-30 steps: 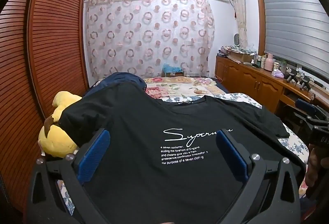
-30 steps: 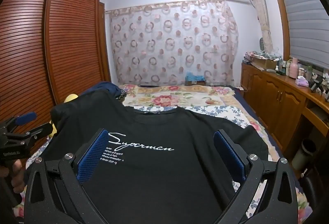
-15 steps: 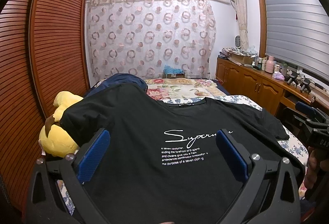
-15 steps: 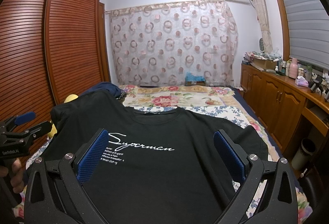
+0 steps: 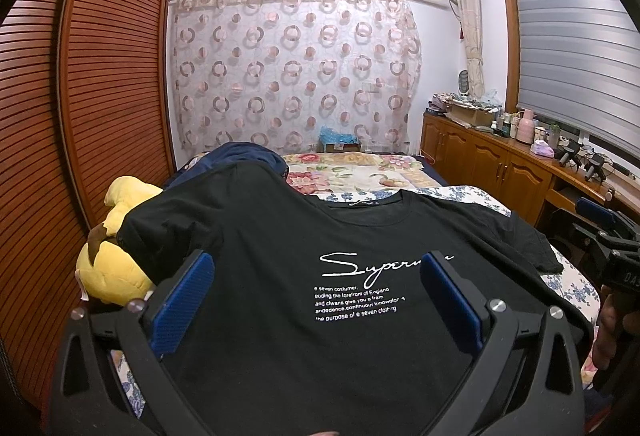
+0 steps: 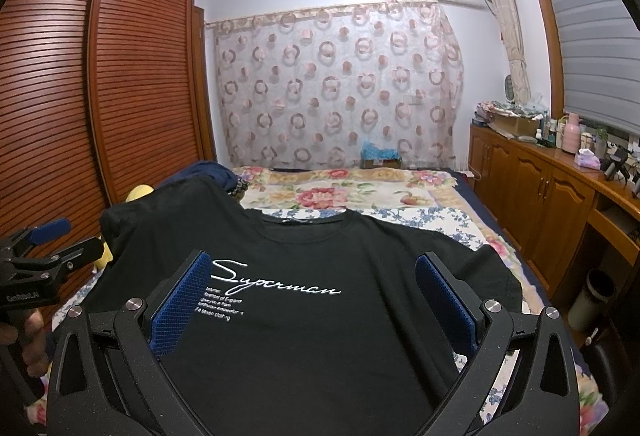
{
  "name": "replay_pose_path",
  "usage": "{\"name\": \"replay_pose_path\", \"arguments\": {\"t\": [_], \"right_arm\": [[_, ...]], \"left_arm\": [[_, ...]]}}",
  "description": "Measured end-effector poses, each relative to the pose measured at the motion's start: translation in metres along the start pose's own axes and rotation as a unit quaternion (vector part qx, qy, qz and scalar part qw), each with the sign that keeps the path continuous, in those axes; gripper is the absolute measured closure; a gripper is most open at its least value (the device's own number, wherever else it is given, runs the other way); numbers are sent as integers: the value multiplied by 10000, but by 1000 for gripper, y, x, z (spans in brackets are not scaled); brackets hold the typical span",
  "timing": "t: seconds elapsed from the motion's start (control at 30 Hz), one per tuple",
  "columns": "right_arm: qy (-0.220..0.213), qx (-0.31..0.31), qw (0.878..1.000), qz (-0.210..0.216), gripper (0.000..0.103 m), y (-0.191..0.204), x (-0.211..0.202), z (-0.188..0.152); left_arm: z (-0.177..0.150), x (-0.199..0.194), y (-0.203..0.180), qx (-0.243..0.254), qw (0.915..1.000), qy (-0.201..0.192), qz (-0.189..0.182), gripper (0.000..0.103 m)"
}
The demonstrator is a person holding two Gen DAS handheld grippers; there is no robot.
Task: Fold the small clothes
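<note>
wardrobe point(image 5: 80, 108): slatted wood doors fill the left wall beside you.
plush toy point(image 5: 116, 260): yellow, at the bed's left edge, the shirt's left sleeve touching it; your left view shows it whole, your right view only a sliver.
your left gripper point(image 5: 316, 300): spread wide, blue pads apart, gripping nothing, hovering over the shirt's near half.
t-shirt point(image 6: 304, 316): black, white script print, lying flat face up on the near part of the bed, collar towards the far end.
your right gripper point(image 6: 312, 300): likewise spread wide and empty above the shirt.
bed point(image 6: 404, 196): floral covers, a dark blue bundle far left.
box point(image 6: 380, 158): at the far end, blue stuff in it.
counter point(image 6: 560, 172): right wall, crowded with bottles.
</note>
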State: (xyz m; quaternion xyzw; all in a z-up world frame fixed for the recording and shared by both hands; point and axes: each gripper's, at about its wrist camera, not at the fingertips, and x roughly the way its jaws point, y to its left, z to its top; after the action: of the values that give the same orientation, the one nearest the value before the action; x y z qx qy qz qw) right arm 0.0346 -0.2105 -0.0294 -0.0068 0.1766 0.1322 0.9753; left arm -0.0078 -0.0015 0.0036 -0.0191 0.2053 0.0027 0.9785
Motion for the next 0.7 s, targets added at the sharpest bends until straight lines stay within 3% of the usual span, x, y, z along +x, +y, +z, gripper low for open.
{"name": "replay_pose_path", "arguments": {"t": [0.7], "right_arm": [[-12, 1, 10000, 0, 0, 1, -4, 2]], "left_arm": [[1, -2, 2, -8, 10000, -5, -4, 0]]}}
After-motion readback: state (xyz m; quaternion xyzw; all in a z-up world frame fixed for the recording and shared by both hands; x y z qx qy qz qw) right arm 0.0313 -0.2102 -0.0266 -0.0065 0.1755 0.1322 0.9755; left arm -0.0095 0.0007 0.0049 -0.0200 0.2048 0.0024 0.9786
